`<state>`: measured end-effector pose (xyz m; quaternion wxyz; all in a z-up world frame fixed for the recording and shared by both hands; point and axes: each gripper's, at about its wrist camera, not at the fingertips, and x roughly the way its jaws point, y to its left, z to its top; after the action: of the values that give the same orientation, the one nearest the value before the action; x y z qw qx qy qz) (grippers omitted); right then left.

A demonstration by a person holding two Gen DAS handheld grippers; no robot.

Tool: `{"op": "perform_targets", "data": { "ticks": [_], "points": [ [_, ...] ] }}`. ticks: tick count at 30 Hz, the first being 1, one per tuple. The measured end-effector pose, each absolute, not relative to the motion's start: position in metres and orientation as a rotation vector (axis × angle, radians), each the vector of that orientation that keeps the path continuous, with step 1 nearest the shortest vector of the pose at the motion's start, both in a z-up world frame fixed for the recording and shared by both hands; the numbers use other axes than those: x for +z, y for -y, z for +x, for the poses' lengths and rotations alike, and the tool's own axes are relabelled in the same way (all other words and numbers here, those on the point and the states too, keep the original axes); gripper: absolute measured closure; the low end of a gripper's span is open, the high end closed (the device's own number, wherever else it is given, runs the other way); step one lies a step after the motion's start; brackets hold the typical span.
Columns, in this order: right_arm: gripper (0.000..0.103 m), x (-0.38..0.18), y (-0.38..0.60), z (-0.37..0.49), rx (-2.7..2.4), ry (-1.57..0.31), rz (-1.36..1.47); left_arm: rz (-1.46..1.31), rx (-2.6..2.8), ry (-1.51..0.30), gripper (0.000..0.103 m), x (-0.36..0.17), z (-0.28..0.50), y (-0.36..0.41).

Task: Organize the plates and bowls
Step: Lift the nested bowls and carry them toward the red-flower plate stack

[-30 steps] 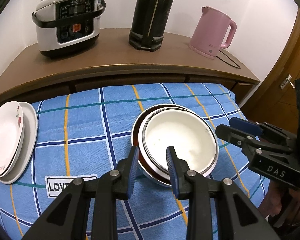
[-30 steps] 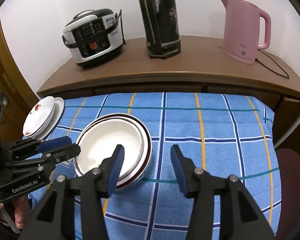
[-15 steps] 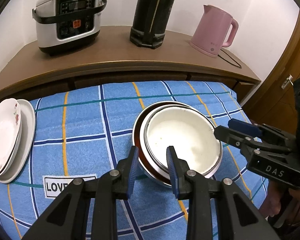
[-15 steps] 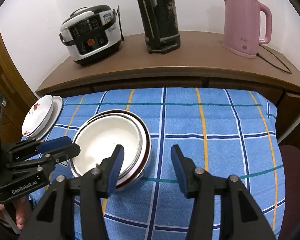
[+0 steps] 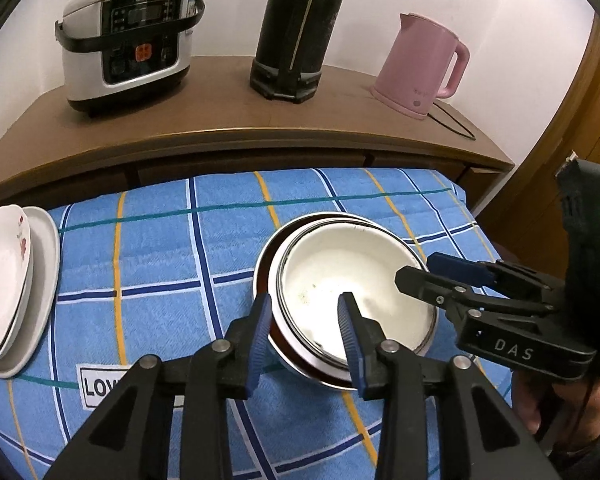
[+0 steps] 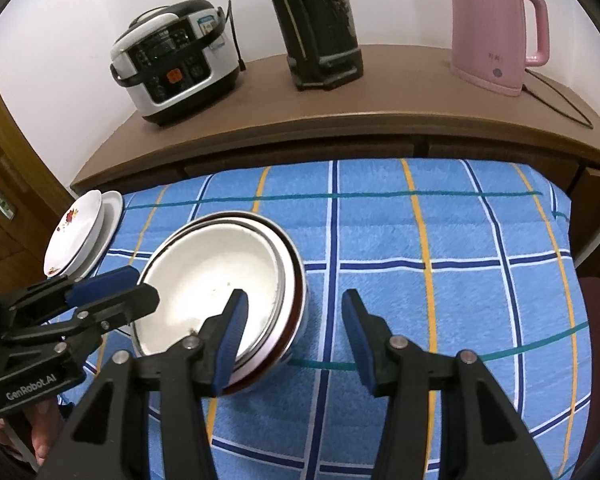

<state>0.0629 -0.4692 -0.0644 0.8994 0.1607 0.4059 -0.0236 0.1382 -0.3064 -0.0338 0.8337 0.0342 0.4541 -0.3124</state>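
Blue checked cloth [image 5: 148,264] — nested bowls [image 5: 352,292] upright, mouths up

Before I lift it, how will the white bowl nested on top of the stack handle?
The white metal-rimmed bowl looks rigid, so it should not flex. Its glossy surface may slip in the left tool, which straddles the near rims. Nested inside the brown-rimmed bowl, it might drag that one along.

Left tongs [image 5: 305,312] parted, right tongs [image 6: 294,310] spread wide, both levelled forward, side by side
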Motion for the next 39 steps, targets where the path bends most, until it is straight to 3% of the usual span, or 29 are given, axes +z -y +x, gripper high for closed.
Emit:
{"op": "perform_targets", "data": {
  "ticks": [10, 16, 39],
  "points": [
    [0.054, -0.074, 0.471, 0.070, -0.020, -0.860, 0.369, 0.048, -0.643, -1.025, 0.065, -0.045, 0.150, 0.299],
    [0.067, -0.076, 0.467, 0.071, 0.005, -0.867, 0.367, 0.018, -0.656, -1.056, 0.062, -0.050, 0.155, 0.301],
    [0.080, -0.062, 0.437, 0.086, 0.004, -0.884, 0.306, -0.008, -0.551, -1.028, 0.063, -0.037, 0.148, 0.273]
  ]
}}
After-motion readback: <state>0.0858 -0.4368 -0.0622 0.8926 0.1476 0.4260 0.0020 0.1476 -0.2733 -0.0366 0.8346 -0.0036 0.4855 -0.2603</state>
